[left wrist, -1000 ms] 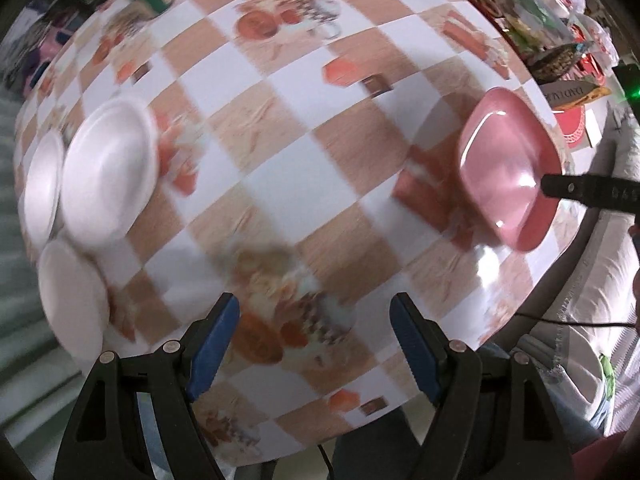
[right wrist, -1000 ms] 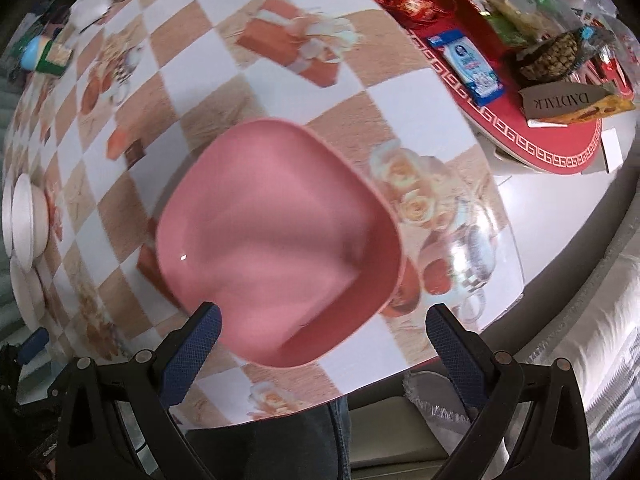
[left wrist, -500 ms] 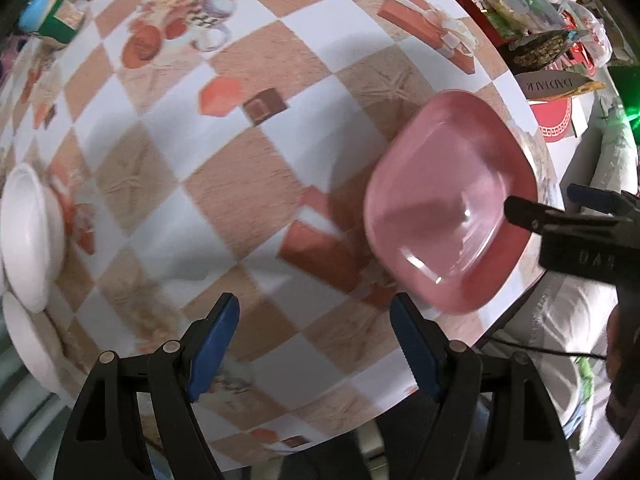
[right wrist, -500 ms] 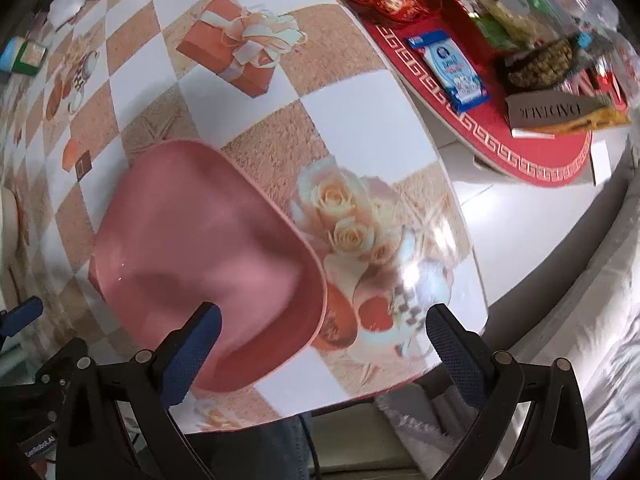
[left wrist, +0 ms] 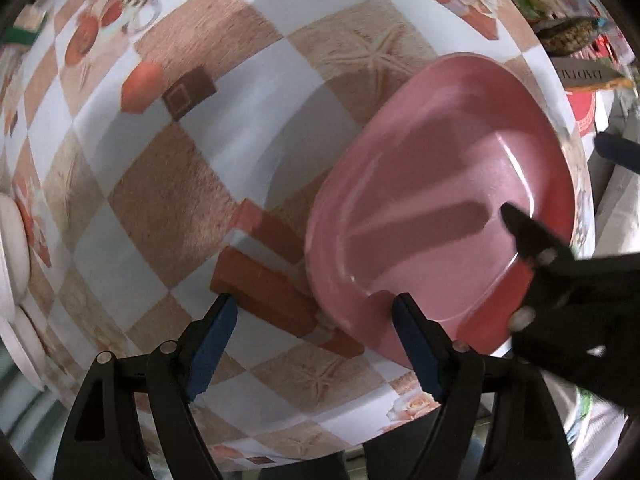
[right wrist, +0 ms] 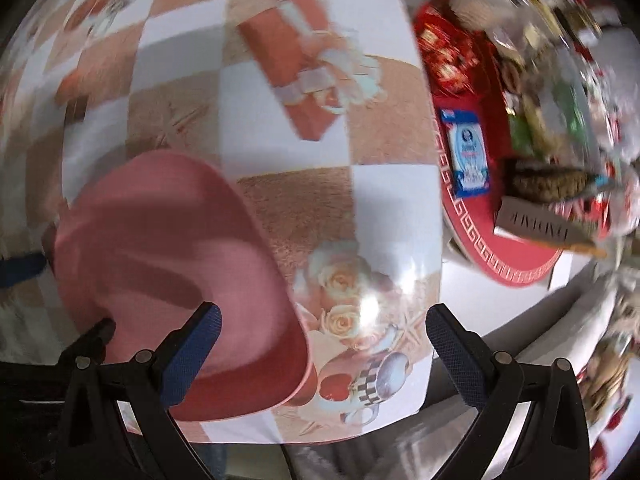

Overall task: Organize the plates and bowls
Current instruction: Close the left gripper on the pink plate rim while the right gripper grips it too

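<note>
A pink square plate [left wrist: 440, 200] lies on the checked tablecloth near the table's front right corner; it also shows in the right wrist view [right wrist: 168, 272]. My left gripper [left wrist: 316, 344] is open, its right finger over the plate's near left rim. My right gripper [right wrist: 320, 352] is open and empty, its left finger over the plate's right part, its right finger past the table edge. White plates [left wrist: 12, 248] sit at the far left edge of the table.
The table [right wrist: 288, 128] has a checked cloth with printed gifts and roses. A red round tray [right wrist: 516, 248] with snack packets stands on a lower surface to the right. A white sofa [right wrist: 560, 360] is beyond the table's corner.
My left gripper has swung right and closer to the pink plate. My right gripper has shifted right, so the plate now sits at its left.
</note>
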A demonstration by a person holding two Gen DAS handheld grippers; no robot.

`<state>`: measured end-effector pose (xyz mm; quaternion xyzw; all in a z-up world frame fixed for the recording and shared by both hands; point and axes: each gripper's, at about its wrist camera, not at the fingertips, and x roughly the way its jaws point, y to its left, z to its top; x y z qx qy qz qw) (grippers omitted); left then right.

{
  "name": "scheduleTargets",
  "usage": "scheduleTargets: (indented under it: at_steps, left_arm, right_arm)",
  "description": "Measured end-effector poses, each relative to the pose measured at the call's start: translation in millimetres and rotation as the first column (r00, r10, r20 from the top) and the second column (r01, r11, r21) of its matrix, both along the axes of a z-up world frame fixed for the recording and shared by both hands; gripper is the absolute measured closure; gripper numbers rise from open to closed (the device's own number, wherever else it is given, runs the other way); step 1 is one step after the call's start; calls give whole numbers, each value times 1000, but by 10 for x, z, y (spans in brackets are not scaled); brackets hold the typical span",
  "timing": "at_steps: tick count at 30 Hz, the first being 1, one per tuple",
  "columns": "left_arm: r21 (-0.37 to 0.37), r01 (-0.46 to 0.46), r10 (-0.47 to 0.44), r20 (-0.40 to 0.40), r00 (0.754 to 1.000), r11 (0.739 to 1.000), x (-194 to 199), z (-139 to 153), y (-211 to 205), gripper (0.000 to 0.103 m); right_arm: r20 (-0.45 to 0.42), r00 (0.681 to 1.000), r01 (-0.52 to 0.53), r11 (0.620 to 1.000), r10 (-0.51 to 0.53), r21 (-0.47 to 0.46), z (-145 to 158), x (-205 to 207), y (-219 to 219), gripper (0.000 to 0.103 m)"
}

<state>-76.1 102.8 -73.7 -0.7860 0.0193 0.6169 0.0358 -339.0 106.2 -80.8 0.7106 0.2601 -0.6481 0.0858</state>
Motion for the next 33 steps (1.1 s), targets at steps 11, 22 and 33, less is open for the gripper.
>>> scheduleTargets:
  at_steps: [11,22,33]
  left_arm:
    - [-39,69,-69,-5,998,997,86,17,215,20]
    - [-96,40,-41,0,999,995,389,71,-256,20]
    - [-137,-37,37,-6,999,990,625,134,-870,19]
  right_arm:
    - [63,997,-33,999,35,-33,-107,196,-263,0]
    - [157,988,37,991,-16,-131,-122,498,-683,0]
    - [220,975,45,980,-1,-194,-127,827,-1312,0]
